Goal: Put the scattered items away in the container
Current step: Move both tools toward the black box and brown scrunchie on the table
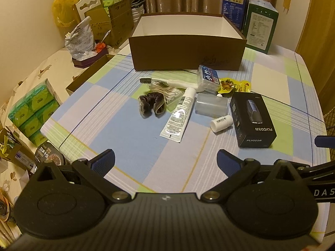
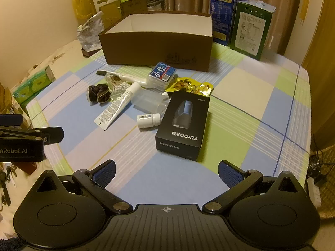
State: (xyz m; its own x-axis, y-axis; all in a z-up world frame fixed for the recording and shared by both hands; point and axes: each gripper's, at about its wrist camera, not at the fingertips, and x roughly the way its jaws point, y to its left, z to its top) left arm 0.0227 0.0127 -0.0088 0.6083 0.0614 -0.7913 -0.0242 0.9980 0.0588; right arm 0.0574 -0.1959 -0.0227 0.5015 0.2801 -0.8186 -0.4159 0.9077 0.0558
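Note:
A brown box [image 1: 186, 54] with a white inside stands open at the back of the table; it also shows in the right wrist view [image 2: 157, 50]. In front of it lie a toothbrush [image 1: 167, 81], cotton swabs [image 1: 169, 92], a dark scrunchie [image 1: 151, 104], a white tube [image 1: 180, 115], a clear case [image 1: 211, 104], a small white bottle [image 1: 222, 123], a blue-labelled swab box [image 1: 208, 79], a yellow snack packet [image 1: 234, 84] and a black FLYCO box [image 1: 252, 119]. My left gripper [image 1: 165, 163] is open and empty, short of the items. My right gripper [image 2: 166, 173] is open and empty, just short of the FLYCO box [image 2: 184, 125].
Blue and green cartons [image 2: 240, 16] stand behind the brown box at the right. Cardboard boxes, bags and green tissue packs [image 1: 35, 113] crowd the left side beside the table. The checked cloth [image 1: 125, 146] covers the table. The left gripper shows at the left edge of the right wrist view [image 2: 31, 138].

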